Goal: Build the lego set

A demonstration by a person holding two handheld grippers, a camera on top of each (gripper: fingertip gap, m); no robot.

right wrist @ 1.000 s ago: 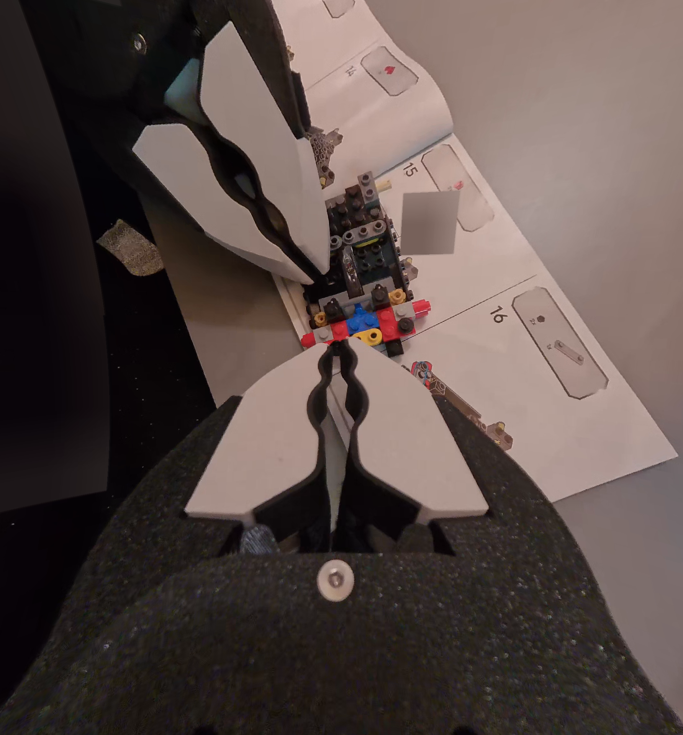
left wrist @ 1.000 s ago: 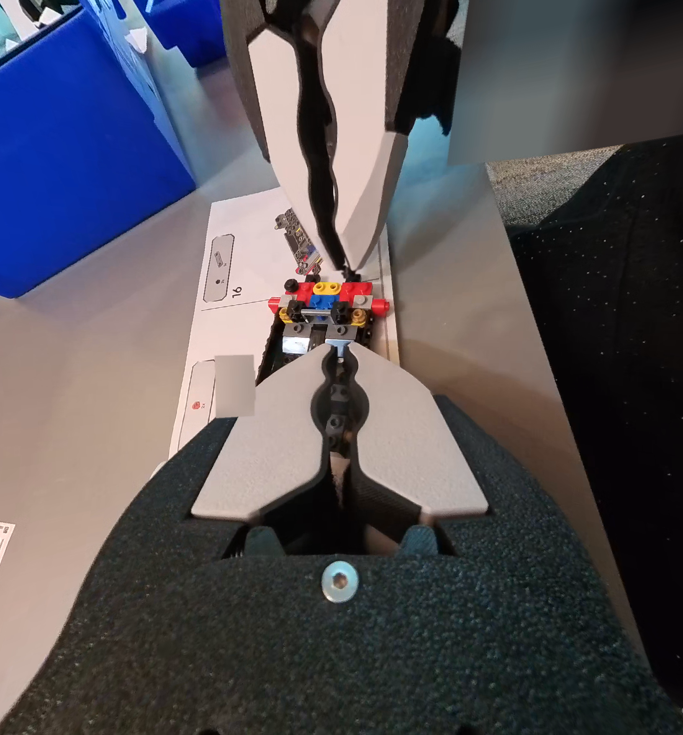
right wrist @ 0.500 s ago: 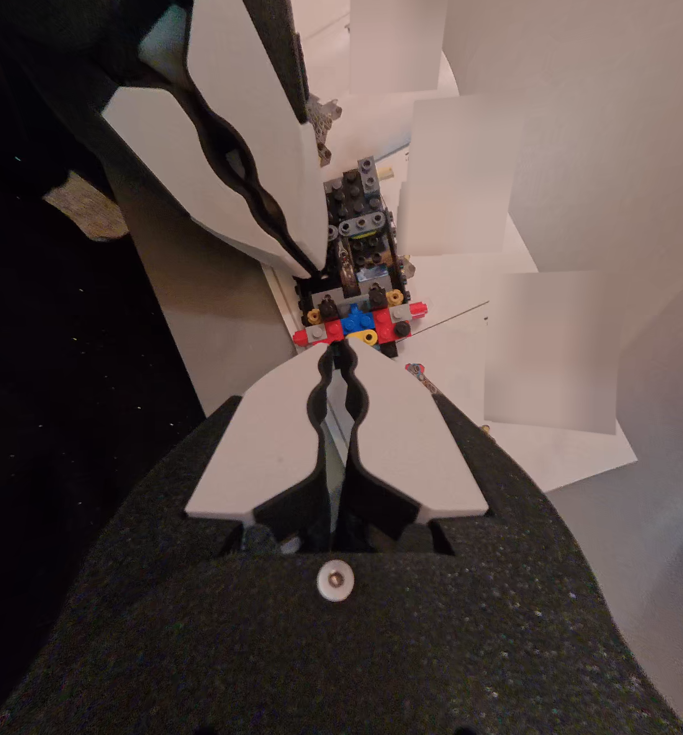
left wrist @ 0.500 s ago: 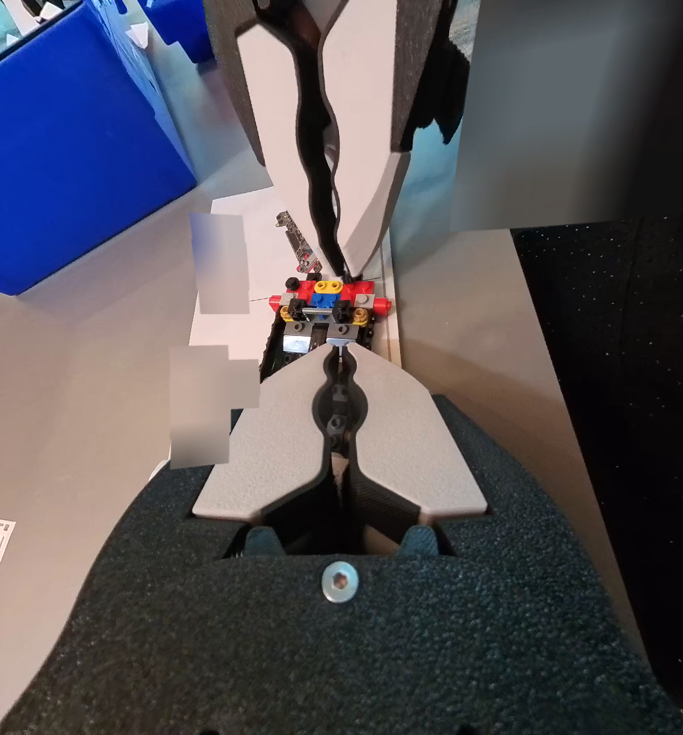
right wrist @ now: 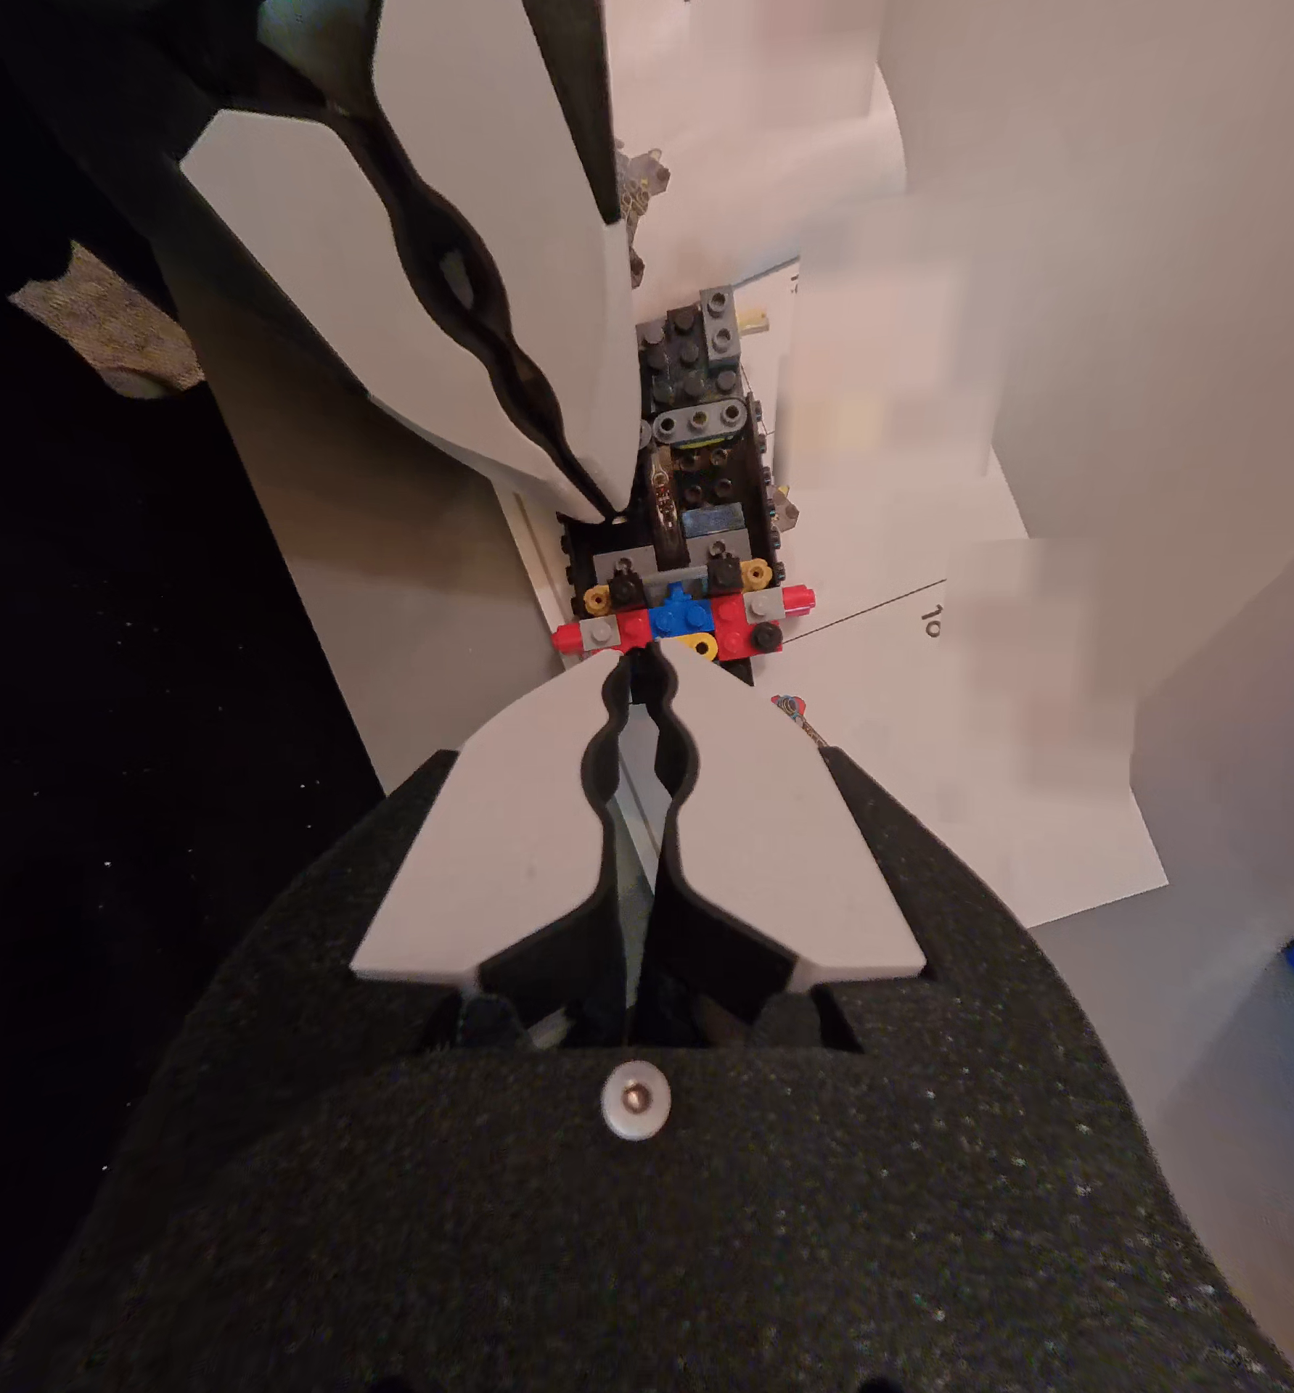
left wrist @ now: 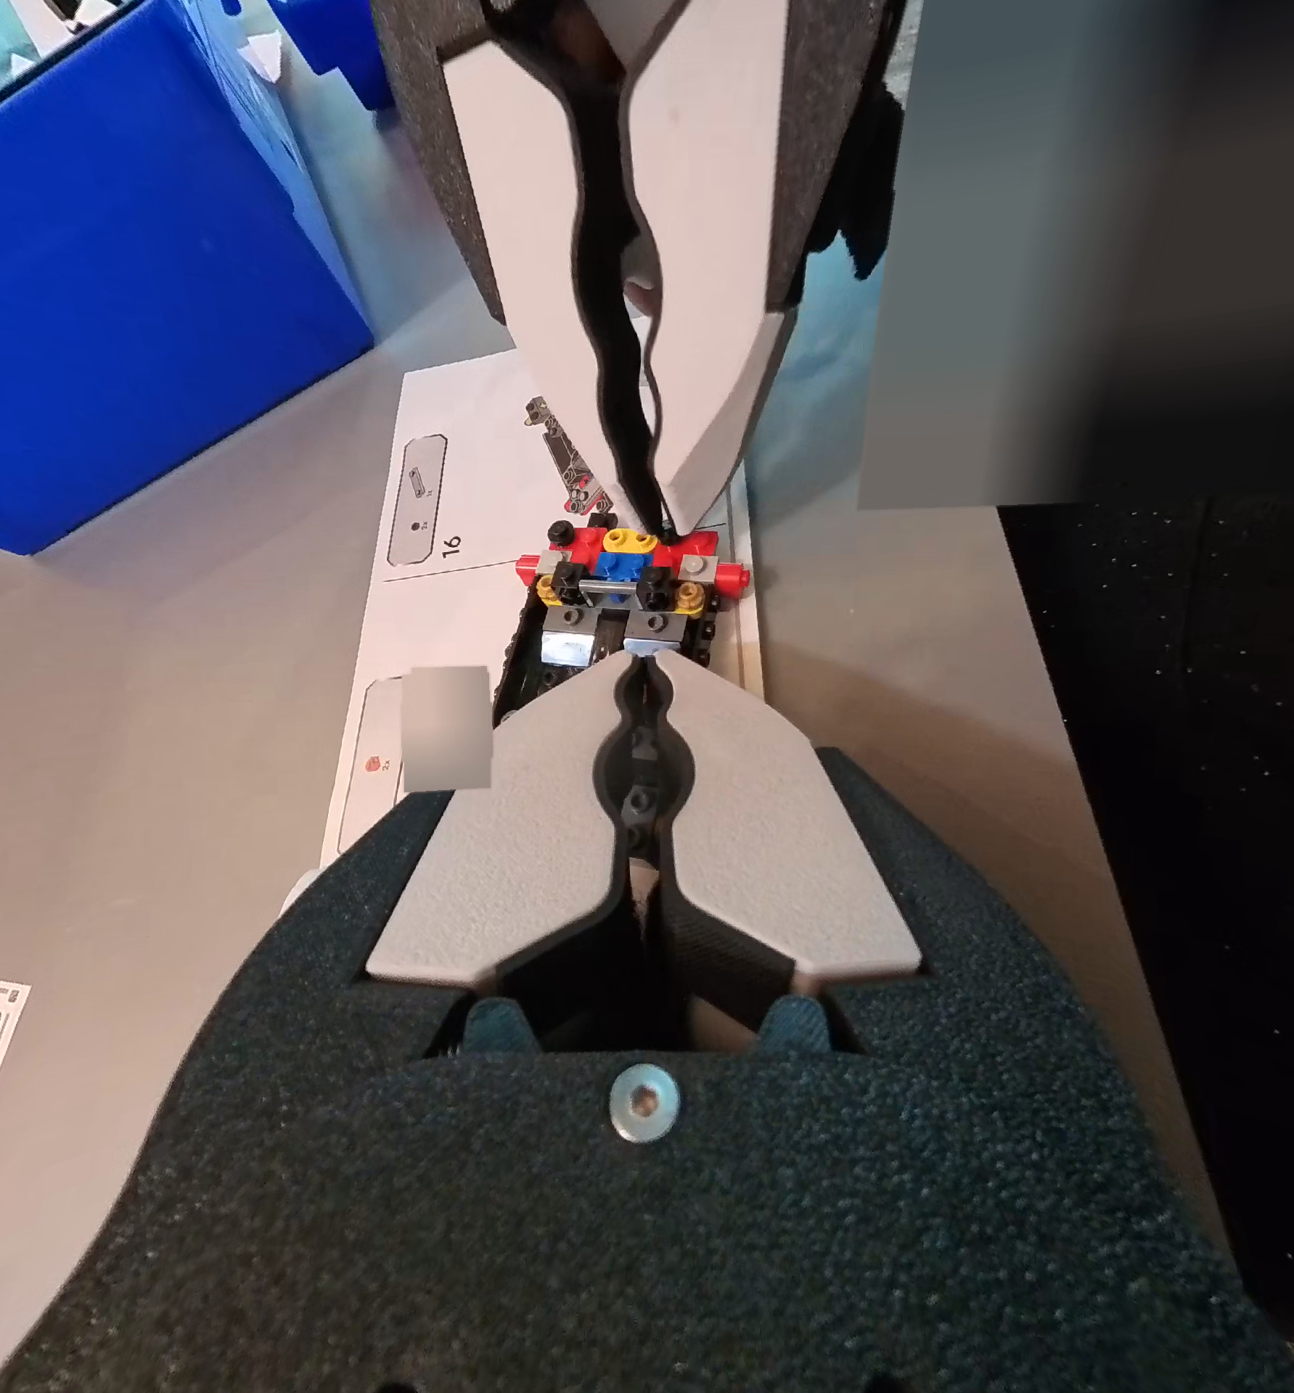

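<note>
On my left wrist view, the left gripper [left wrist: 642,657] has its jaws pinched onto the dark rear body of the lego model [left wrist: 632,584], which sits on the open instruction booklet [left wrist: 432,603] on the grey table [left wrist: 138,716] beside a blue bin [left wrist: 101,301]. On my right wrist view, the right gripper [right wrist: 640,654] is nearly closed on a small black piece at the model's red front bar [right wrist: 681,622].
</note>
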